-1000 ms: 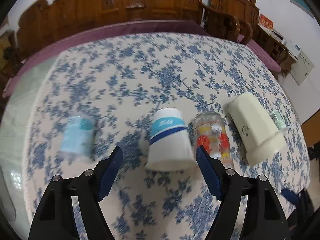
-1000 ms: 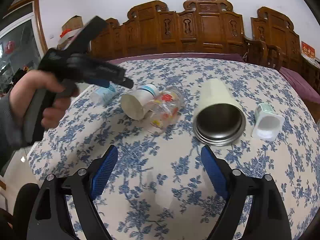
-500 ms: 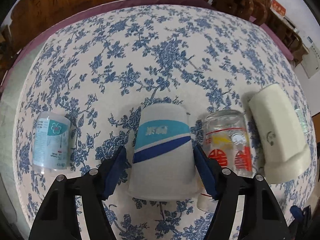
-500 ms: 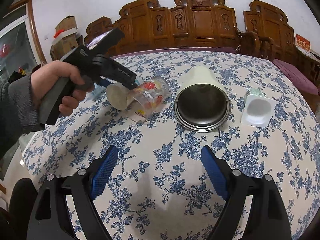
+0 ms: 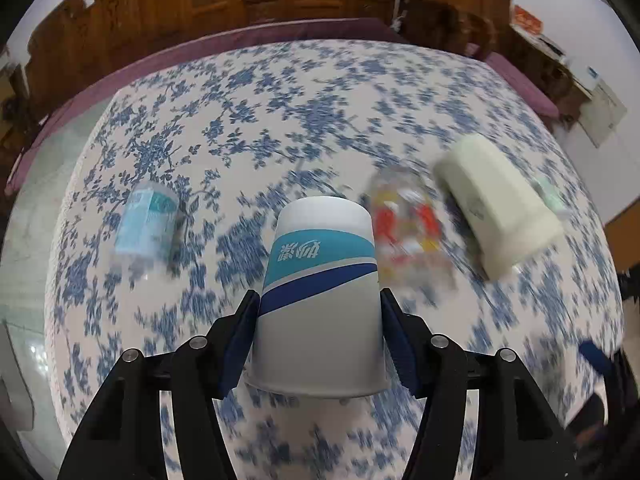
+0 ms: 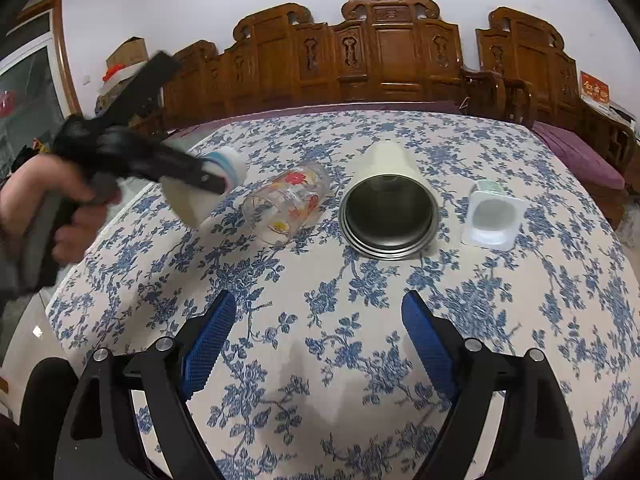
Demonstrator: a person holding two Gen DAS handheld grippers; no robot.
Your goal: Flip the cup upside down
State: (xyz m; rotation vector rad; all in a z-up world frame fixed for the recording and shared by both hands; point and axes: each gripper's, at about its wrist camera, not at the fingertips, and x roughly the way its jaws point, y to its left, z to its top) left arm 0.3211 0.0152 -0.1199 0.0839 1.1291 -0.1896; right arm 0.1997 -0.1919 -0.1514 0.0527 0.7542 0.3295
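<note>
My left gripper (image 5: 318,334) is shut on a white paper cup (image 5: 320,300) with teal and blue bands. Its blue pads press both sides and it holds the cup lifted above the floral tablecloth (image 5: 280,112), base pointing away from me. In the right wrist view the same cup (image 6: 208,190) hangs tilted in the left gripper (image 6: 216,184) at the left, above the table. My right gripper (image 6: 318,336) is open and empty, low over the near part of the table.
Lying on their sides in a row are a printed glass (image 6: 286,204), a cream metal-lined tumbler (image 6: 388,208) and a small white plastic cup (image 6: 494,216). A light blue cup (image 5: 146,220) lies at the left. Carved wooden chairs (image 6: 384,48) stand behind the table.
My left gripper closed on the paper cup and lifted it off the table, away from the glass. The right gripper stayed open and hardly moved.
</note>
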